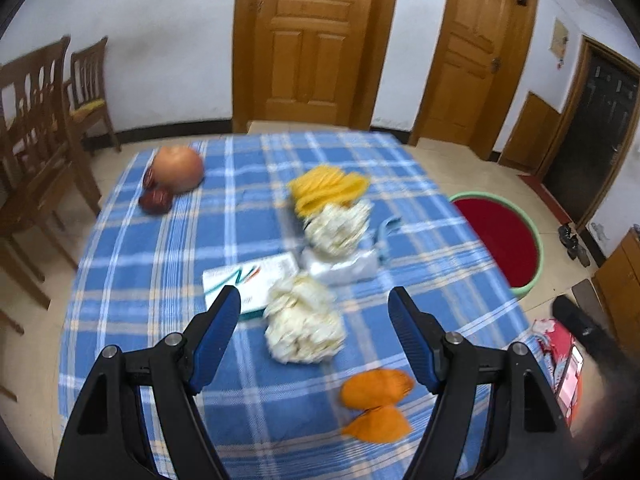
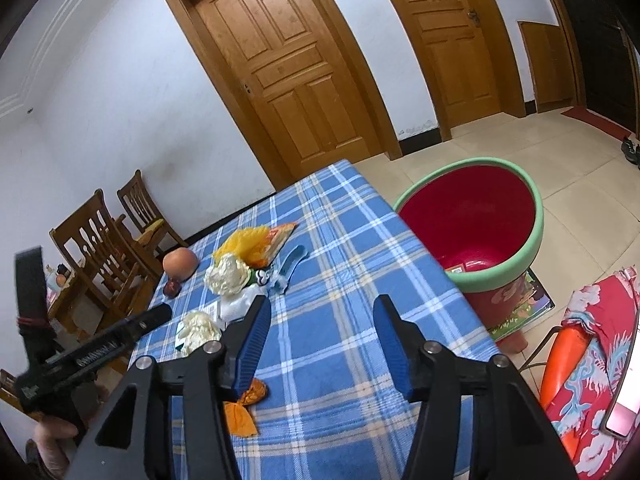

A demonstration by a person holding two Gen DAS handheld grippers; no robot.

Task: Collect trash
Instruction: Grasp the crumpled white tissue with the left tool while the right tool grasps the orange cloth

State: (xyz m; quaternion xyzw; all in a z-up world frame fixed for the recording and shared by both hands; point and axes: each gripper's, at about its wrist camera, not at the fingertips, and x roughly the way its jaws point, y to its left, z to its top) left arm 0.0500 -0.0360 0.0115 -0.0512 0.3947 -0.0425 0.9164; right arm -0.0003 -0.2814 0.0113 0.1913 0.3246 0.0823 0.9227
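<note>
Trash lies on the blue plaid tablecloth (image 1: 160,320): a crumpled whitish paper ball (image 1: 304,324), a second ball (image 1: 336,228), a yellow wrapper (image 1: 328,188), a white tissue (image 1: 340,268), a flat white box (image 1: 248,280) and an orange wrapper (image 1: 376,400). My left gripper (image 1: 314,296) is open and hovers just short of the near paper ball, not touching it. My right gripper (image 2: 322,304) is open over bare tablecloth (image 2: 340,240), with nothing between its fingers; the orange wrapper (image 2: 244,404) lies low to its left. The red bin with a green rim (image 2: 536,216) stands on the floor beside the table's right edge.
A round orange fruit (image 1: 178,168) and small red fruit (image 1: 156,200) sit at the far left of the table, and a blue clip (image 1: 386,236) lies right of the trash. Wooden chairs (image 1: 36,128) stand to the left. A chair with red patterned cloth (image 2: 592,360) is at the right.
</note>
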